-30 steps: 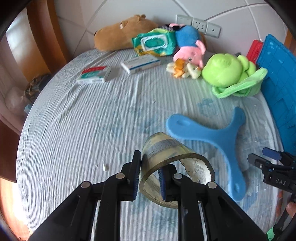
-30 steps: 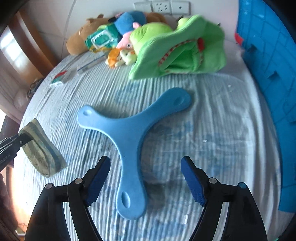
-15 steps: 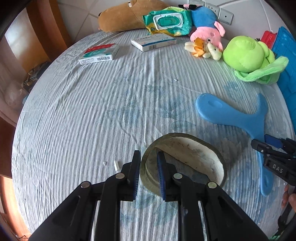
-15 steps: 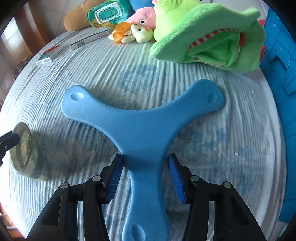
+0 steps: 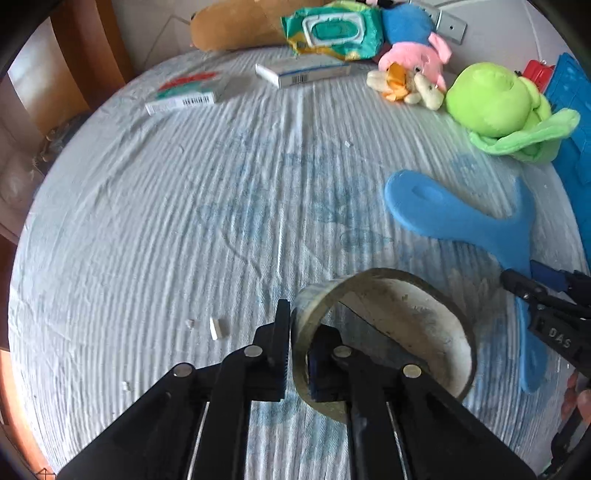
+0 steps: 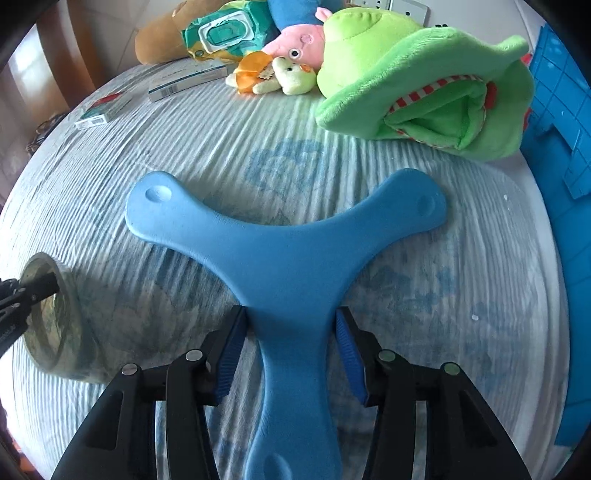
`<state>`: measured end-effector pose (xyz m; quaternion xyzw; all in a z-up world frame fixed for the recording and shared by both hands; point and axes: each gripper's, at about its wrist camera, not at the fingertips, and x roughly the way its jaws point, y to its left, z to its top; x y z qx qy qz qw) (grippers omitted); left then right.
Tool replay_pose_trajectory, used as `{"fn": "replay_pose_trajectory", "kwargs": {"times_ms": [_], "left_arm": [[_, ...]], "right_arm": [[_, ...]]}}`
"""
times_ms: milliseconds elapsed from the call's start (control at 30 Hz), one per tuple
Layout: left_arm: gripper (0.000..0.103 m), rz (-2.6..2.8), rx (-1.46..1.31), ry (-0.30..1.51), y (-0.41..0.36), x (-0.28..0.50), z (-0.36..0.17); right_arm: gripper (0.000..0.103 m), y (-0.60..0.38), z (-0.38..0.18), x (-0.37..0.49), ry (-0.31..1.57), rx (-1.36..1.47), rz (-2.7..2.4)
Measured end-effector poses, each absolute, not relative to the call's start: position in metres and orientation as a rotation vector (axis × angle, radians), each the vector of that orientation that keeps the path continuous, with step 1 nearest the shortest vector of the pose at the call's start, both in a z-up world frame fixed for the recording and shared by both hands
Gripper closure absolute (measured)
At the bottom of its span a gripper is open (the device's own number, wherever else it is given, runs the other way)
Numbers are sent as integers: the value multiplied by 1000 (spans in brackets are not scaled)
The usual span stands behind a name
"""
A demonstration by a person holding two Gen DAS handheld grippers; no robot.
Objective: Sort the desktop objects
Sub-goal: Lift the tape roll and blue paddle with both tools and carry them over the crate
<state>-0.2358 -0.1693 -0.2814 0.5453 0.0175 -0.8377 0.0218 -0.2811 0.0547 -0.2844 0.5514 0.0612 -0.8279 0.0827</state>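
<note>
A worn, empty tape roll (image 5: 406, 325) stands tilted on the striped cloth in the left wrist view. My left gripper (image 5: 299, 332) is shut on its near wall, one finger outside and one inside the ring. A blue three-armed boomerang (image 6: 288, 266) lies flat on the cloth. My right gripper (image 6: 291, 332) straddles its near arm; the jaws are closing and both blue pads touch the arm's sides. In the right wrist view the tape roll (image 6: 62, 332) sits at the far left. The boomerang (image 5: 454, 218) lies to the right of the roll in the left wrist view.
A green plush (image 6: 424, 92), a pink plush (image 5: 417, 59), a small yellow toy (image 5: 406, 85), a wipes pack (image 5: 332, 29) and a brown plush (image 5: 236, 26) line the back. Two small boxes (image 5: 184, 94) (image 5: 303, 72) lie back left. A blue crate (image 6: 565, 147) borders the right.
The left gripper came down with the tape roll to the cloth. The right gripper came forward over the boomerang's near arm and its jaws closed in from wide to the arm's sides.
</note>
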Motion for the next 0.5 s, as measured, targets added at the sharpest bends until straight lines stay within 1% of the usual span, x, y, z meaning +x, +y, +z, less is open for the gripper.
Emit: {"fn": "replay_pose_trajectory", "kwargs": {"times_ms": [133, 500], "left_arm": [[95, -2669, 1609, 28, -166, -230, -247], [95, -2865, 1416, -9, -145, -224, -152]], "right_arm": [[56, 59, -262, -270, 137, 1585, -2527], [56, 73, -159, -242, 127, 1333, -2718]]}}
